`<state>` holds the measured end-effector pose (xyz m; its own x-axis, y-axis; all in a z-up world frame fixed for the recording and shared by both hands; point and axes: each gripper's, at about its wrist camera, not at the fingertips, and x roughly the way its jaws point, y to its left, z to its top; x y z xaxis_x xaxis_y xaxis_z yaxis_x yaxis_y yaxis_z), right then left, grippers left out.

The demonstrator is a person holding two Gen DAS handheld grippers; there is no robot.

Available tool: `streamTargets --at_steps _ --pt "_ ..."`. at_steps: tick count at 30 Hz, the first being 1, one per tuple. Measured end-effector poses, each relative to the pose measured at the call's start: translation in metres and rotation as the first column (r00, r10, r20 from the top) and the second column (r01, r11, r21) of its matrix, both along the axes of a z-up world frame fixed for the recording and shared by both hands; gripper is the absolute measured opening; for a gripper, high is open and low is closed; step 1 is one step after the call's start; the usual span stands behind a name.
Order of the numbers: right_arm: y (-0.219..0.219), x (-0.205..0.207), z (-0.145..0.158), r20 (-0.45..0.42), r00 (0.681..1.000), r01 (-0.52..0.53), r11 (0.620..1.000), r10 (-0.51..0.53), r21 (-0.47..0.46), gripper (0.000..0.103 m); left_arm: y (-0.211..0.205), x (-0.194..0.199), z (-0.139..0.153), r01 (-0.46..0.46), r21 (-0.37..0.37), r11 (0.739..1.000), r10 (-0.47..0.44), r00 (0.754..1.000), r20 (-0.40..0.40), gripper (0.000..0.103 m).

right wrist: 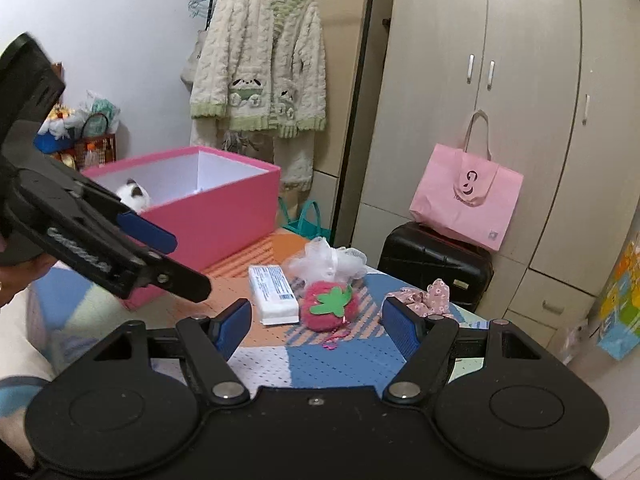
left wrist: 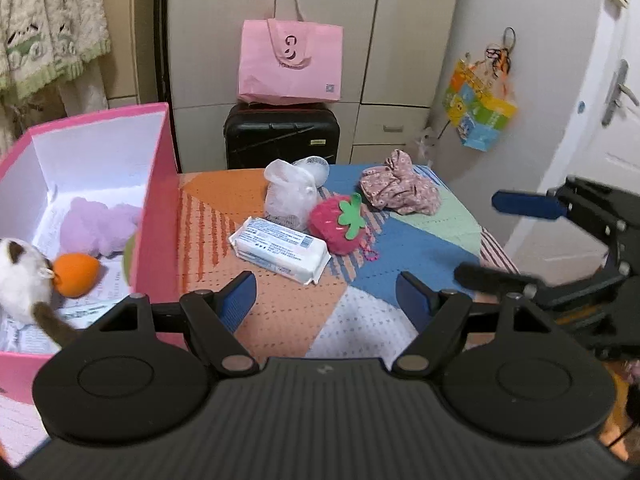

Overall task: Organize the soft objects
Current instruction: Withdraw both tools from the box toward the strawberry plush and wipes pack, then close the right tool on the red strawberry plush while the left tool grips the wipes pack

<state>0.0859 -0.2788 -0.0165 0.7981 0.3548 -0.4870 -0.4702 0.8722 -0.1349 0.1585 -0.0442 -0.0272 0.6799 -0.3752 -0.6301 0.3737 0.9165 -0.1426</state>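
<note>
A pink box (left wrist: pixel 154 184) stands at the table's left; in it lie a white plush cat (left wrist: pixel 20 276), an orange plush (left wrist: pixel 76 274) and a purple plush (left wrist: pixel 100 226). On the patchwork cloth lie a wipes pack (left wrist: pixel 280 249), a white mesh pouf (left wrist: pixel 294 190), a red plush strawberry (left wrist: pixel 340 222) and a pink floral cloth (left wrist: pixel 400 188). My left gripper (left wrist: pixel 326 300) is open and empty, above the cloth in front of the wipes. My right gripper (right wrist: pixel 316 326) is open and empty, just short of the strawberry (right wrist: pixel 330 304). The box (right wrist: pixel 216 212) also shows in the right wrist view.
A black suitcase (left wrist: pixel 282 134) with a pink tote bag (left wrist: pixel 290 66) on it stands behind the table, against a wardrobe (right wrist: pixel 500 80). A knitted cardigan (right wrist: pixel 260 60) hangs behind the box. A door (left wrist: pixel 616 120) is at the right. The right gripper (left wrist: pixel 560 240) shows at right in the left wrist view.
</note>
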Motion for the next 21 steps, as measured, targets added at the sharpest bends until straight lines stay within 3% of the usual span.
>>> streamTargets --at_steps 10,21 --pt "-0.001 0.05 -0.033 -0.021 0.999 -0.044 0.999 0.044 -0.013 0.077 -0.022 0.042 -0.014 -0.09 -0.055 0.994 0.091 0.995 0.031 0.075" --pt "0.013 0.117 -0.068 -0.064 0.99 -0.132 0.99 0.128 -0.058 0.074 -0.029 0.103 -0.045 -0.277 -0.03 0.96 0.275 0.959 -0.065 0.071"
